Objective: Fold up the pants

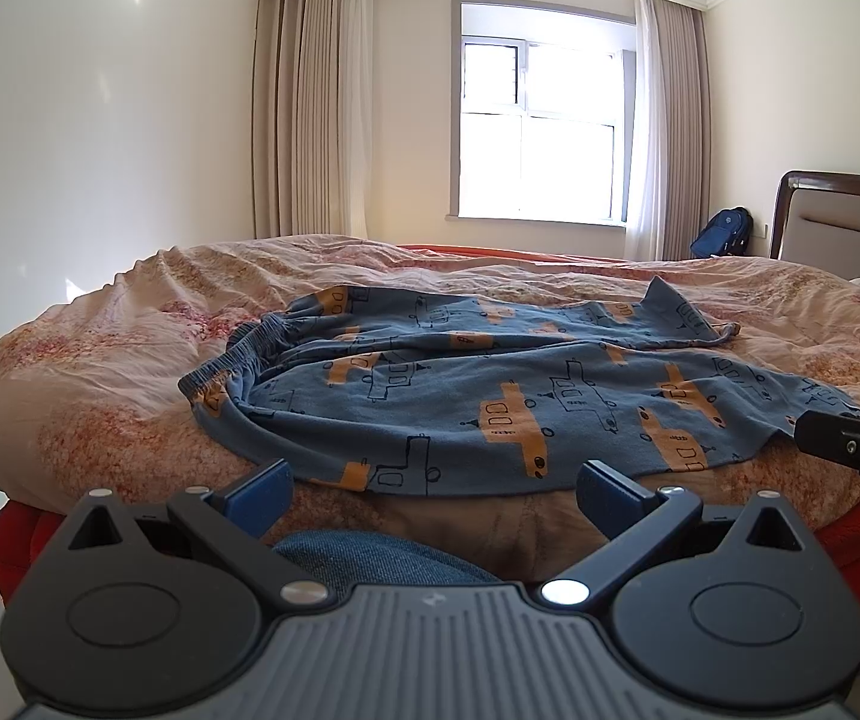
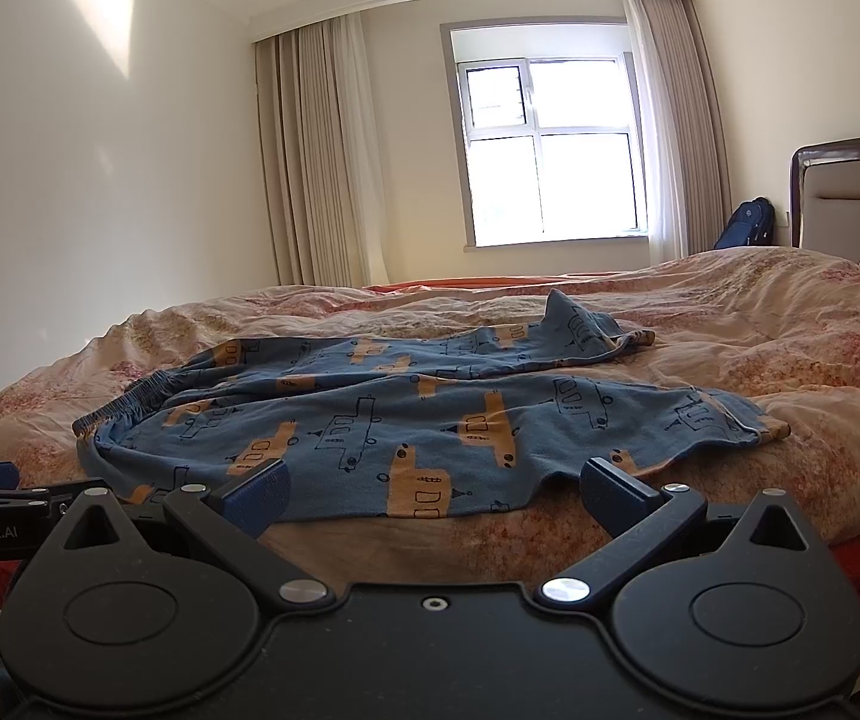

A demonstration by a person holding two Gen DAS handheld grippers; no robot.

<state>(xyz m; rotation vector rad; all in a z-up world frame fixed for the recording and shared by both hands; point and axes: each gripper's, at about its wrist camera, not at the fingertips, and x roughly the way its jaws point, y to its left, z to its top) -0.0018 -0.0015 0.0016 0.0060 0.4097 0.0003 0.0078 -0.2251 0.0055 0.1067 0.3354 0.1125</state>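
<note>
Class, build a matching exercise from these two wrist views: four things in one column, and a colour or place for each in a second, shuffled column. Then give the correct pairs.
Things
1. pants
2. backpack
3. waistband
4. curtains

Descriptions
A. on the floor in the far corner beside the headboard
B. blue with orange vehicle prints, spread on the quilt
C. beige, hanging at both sides of the window
D. the gathered end of the garment, lying to the left

Pairs: 1-B, 2-A, 3-D, 4-C
</note>
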